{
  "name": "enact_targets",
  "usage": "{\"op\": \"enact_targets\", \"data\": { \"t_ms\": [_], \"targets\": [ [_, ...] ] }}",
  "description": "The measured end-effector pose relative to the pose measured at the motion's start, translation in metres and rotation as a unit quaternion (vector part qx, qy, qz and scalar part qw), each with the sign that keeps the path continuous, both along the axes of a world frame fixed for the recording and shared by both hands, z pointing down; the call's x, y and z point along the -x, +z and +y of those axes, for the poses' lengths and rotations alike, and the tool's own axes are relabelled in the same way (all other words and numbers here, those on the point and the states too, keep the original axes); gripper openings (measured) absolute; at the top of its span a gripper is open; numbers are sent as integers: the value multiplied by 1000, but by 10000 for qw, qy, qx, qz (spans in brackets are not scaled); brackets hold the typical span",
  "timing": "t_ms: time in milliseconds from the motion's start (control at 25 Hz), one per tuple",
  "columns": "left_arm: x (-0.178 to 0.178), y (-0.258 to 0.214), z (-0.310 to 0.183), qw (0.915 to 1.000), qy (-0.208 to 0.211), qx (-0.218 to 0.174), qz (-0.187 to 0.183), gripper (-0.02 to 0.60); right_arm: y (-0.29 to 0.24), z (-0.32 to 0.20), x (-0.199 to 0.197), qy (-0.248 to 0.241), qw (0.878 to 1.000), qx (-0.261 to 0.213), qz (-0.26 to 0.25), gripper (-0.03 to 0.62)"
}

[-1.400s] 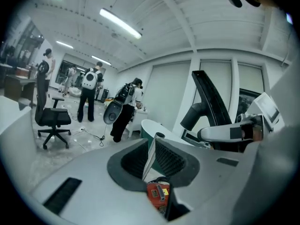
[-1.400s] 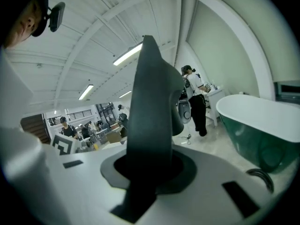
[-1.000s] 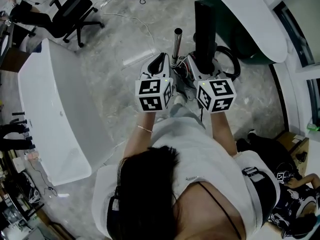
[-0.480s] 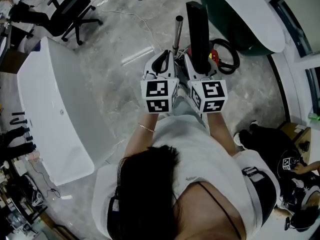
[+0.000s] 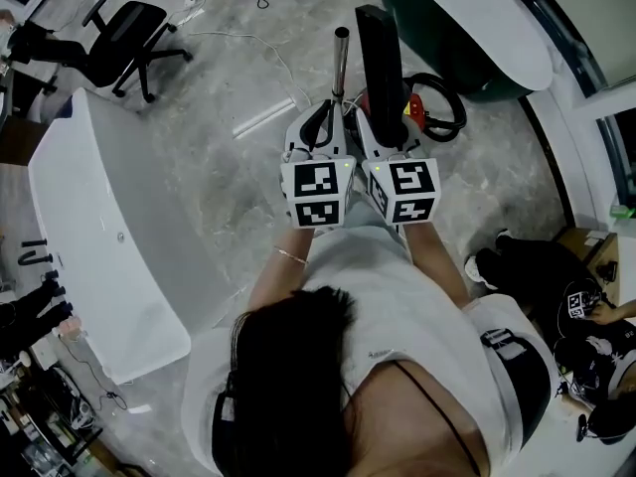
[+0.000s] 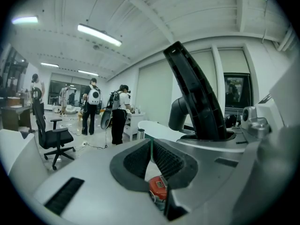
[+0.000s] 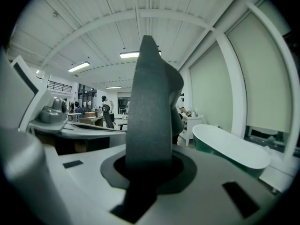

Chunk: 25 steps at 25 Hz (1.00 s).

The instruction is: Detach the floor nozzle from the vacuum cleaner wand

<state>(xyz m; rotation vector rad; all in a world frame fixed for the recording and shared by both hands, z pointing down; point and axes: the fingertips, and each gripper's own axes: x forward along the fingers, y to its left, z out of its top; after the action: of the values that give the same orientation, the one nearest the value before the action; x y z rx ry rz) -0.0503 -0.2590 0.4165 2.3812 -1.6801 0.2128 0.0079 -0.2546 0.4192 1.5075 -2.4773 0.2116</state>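
Leftward, bare floor (image 5: 229, 167) runs from wand (image 5: 341, 63) to white tub (image 5: 99, 217)'s edge.

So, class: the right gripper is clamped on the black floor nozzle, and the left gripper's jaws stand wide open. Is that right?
Not quite. The left gripper is shut, its pads together with nothing between them, as the left gripper view shows. The right gripper is indeed clamped on the black floor nozzle.

Two grippers (image 5: 326, 117) (image 5: 386, 135), one floor nozzle (image 5: 376, 58), one wand (image 5: 341, 63), two bathtubs (image 5: 99, 217) (image 5: 477, 18), one office chair (image 5: 129, 28).
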Motion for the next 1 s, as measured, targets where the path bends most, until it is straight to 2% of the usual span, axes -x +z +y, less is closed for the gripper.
{"op": "enact_targets", "data": {
  "t_ms": [280,600,1000],
  "targets": [
    [0,4,9,10000,72,59,-7,16,2,4,-7,210,9998,75,-10,83],
    [-10,12,22,9996,244,112,-24,5,6,19,-10,227,9997,79,67,83],
    [-4,12,31,9997,218,120,-68,5,9,30,-7,309,9993,167,101,83]
  ]
}}
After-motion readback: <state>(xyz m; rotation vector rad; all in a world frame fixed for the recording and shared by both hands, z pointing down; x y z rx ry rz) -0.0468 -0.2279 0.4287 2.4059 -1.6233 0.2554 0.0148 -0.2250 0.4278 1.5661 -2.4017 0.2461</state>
